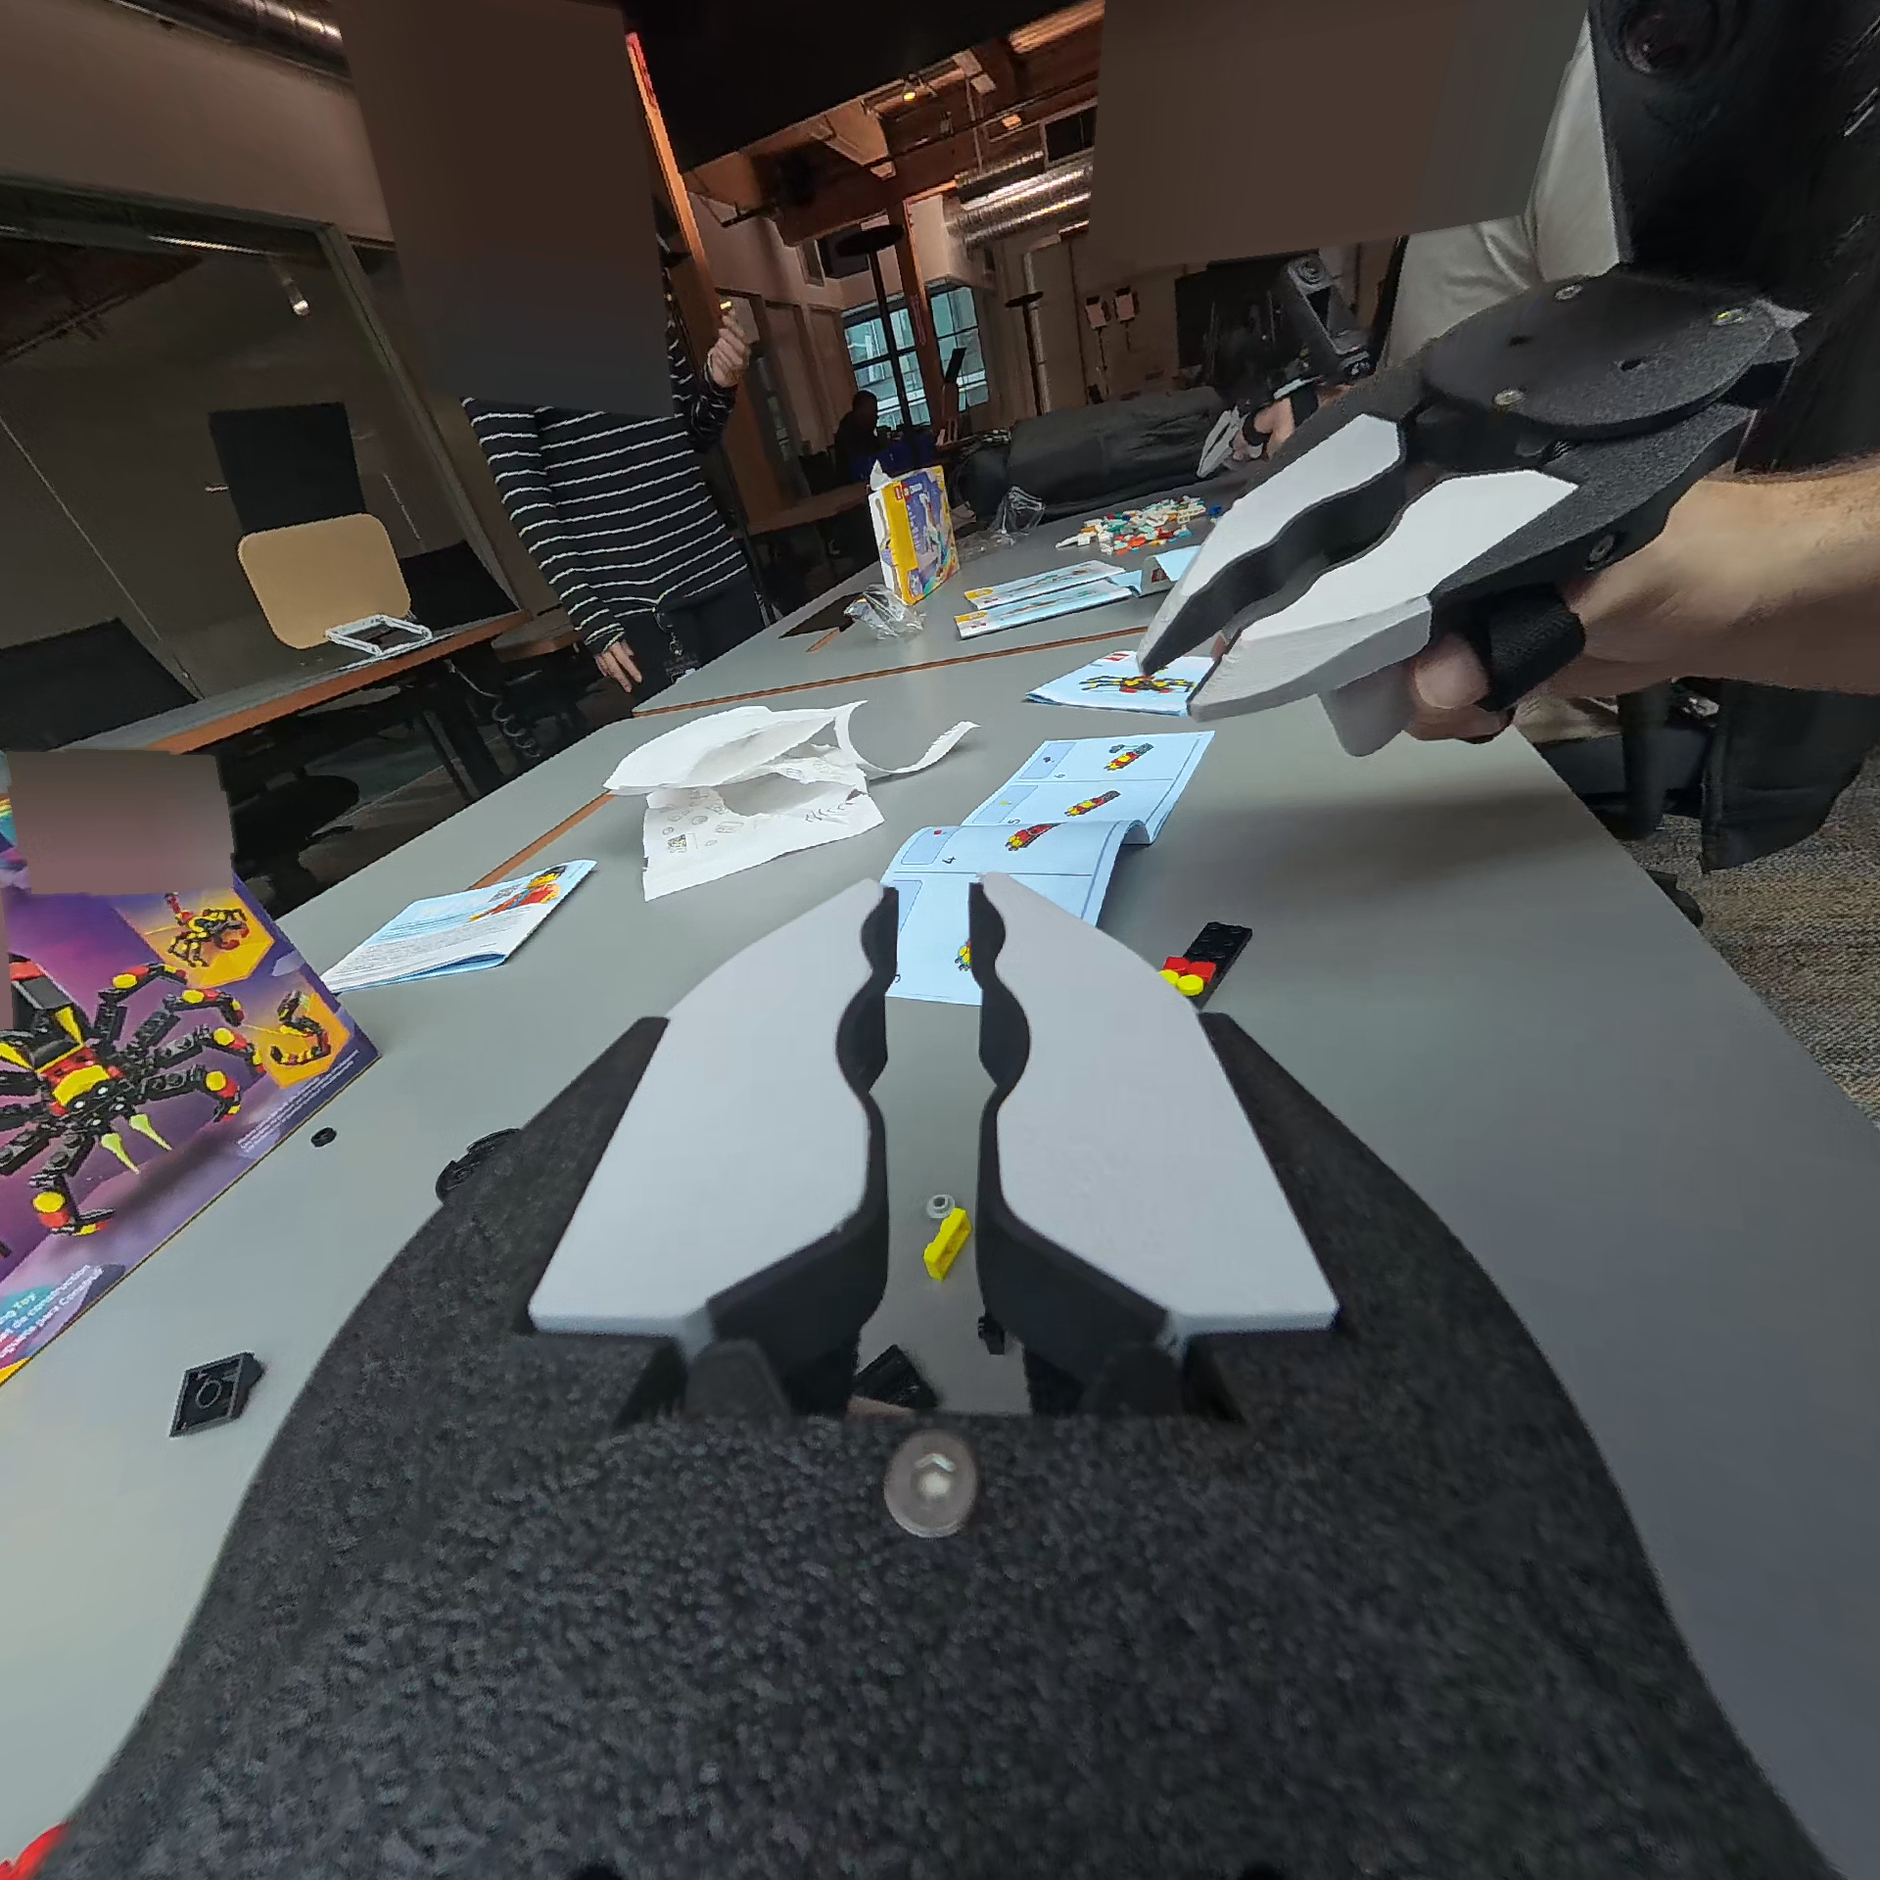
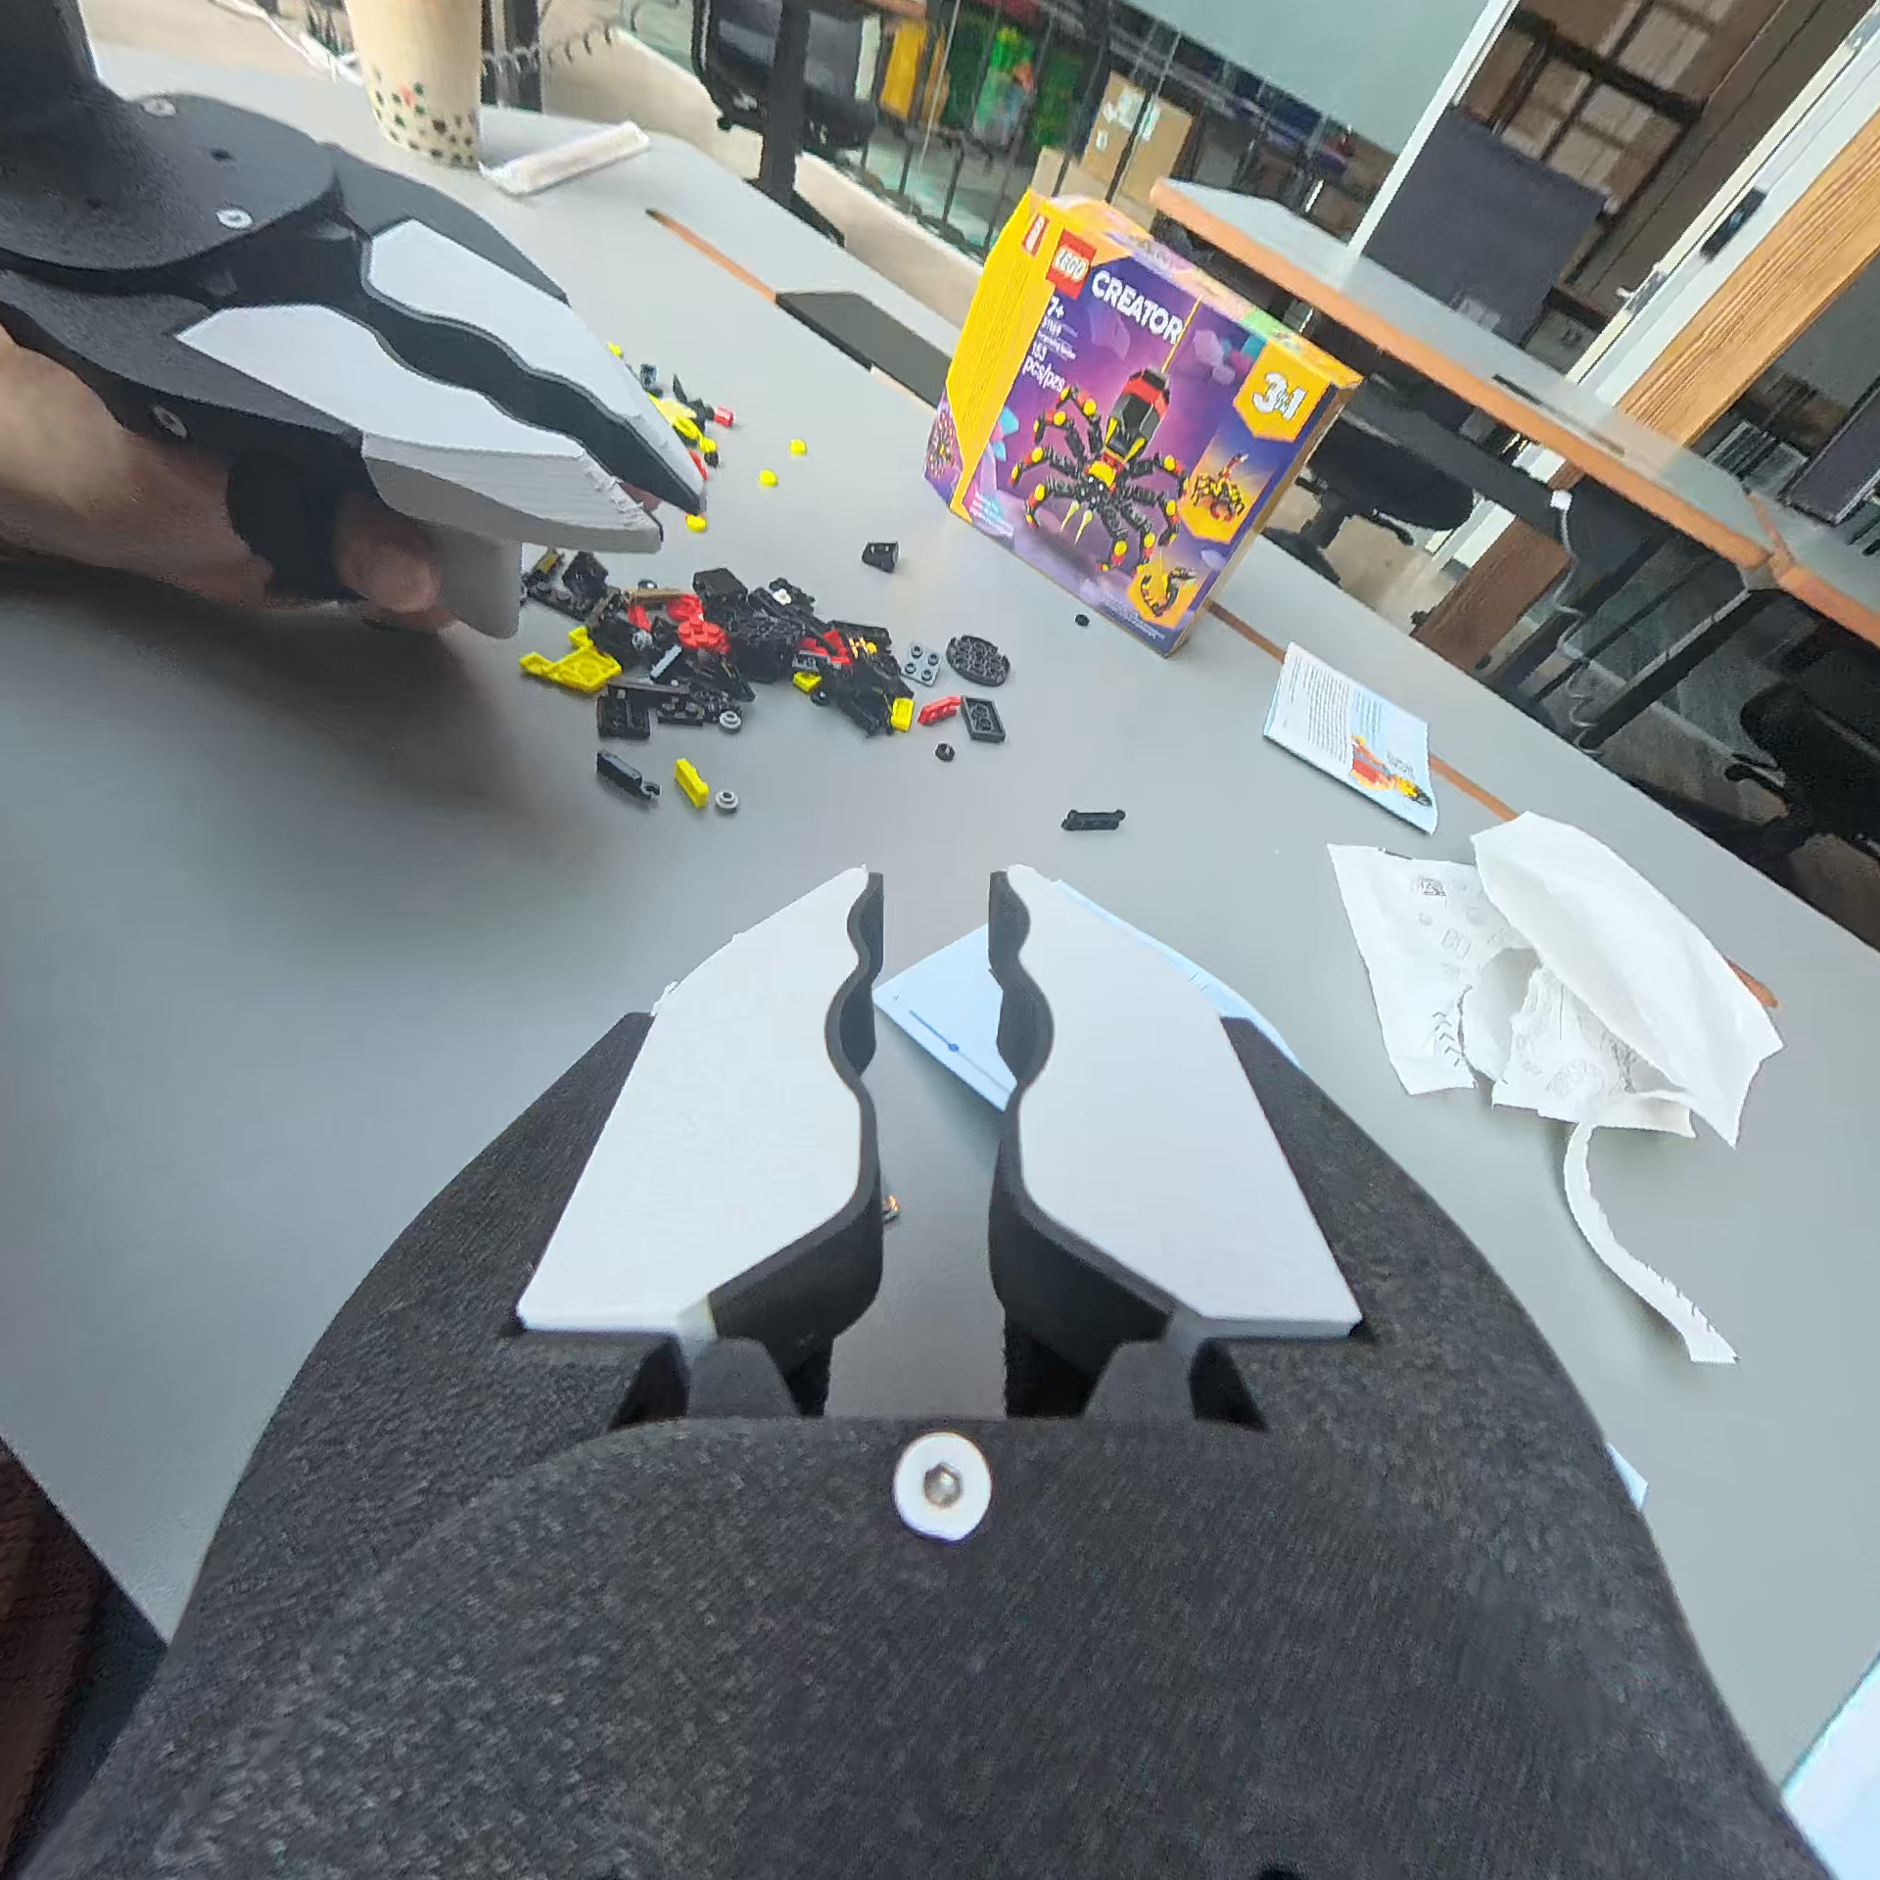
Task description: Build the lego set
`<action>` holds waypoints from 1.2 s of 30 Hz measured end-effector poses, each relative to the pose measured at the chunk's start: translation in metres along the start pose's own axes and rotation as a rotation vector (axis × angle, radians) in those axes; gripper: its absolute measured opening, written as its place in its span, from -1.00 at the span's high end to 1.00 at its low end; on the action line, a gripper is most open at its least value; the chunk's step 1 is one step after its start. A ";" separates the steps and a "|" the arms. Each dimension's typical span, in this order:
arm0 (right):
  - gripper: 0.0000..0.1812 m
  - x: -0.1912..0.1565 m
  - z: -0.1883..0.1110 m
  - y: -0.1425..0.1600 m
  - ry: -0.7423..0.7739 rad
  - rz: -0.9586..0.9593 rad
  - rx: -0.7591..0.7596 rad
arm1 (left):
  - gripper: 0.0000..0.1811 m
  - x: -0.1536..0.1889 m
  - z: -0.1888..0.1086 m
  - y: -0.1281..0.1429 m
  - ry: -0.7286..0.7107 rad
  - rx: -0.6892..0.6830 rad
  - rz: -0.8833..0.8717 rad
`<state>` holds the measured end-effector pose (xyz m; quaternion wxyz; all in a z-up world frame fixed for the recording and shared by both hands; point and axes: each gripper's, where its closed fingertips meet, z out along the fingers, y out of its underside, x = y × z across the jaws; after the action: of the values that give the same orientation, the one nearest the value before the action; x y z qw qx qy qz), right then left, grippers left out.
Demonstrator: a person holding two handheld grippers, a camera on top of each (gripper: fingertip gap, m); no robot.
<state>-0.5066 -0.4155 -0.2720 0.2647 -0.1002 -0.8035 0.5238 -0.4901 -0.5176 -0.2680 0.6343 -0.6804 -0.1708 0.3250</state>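
Early stage, barely started. Left gripper (image 1: 931,895) hangs over the grey table (image 1: 1373,1119), jaws slightly apart, nothing between them; a yellow brick (image 1: 946,1243) and a small grey stud (image 1: 941,1207) lie on the table under the gap between its fingers. Right gripper (image 2: 936,880) is also held above the table, jaws apart, empty, over a corner of the open instruction booklet (image 1: 1058,844). Only assembled bit I can spot: a small black-red-yellow sub-build (image 1: 1200,961) just right of the left gripper's tips, beside the booklet. Loose brick pile (image 2: 753,651) sits ahead-left of the right gripper, mostly unsorted, with strays around it. Set box (image 2: 1119,427) stands beyond the pile; torn paper bag (image 2: 1567,977) to the right. Judging by the pile, nearly all of the build is left.
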 end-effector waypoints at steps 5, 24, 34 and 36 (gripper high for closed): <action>0.78 0.034 -0.009 -0.010 0.108 0.132 0.139 | 0.86 -0.006 0.000 0.000 -0.033 0.006 0.011; 0.78 0.083 -0.052 0.012 0.282 0.240 0.138 | 0.86 -0.007 0.002 0.001 -0.045 0.007 0.033; 0.78 0.060 -0.031 0.006 0.182 0.152 0.059 | 0.86 -0.064 -0.035 -0.047 -0.159 0.128 -0.092; 0.78 0.054 -0.026 0.000 0.123 0.134 0.044 | 0.86 -0.095 -0.061 -0.050 -0.228 0.100 -0.082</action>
<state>-0.5381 -0.3716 -0.2469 0.2801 -0.1801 -0.7654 0.5507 -0.5103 -0.6181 -0.1986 0.6566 -0.5989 -0.2530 0.3823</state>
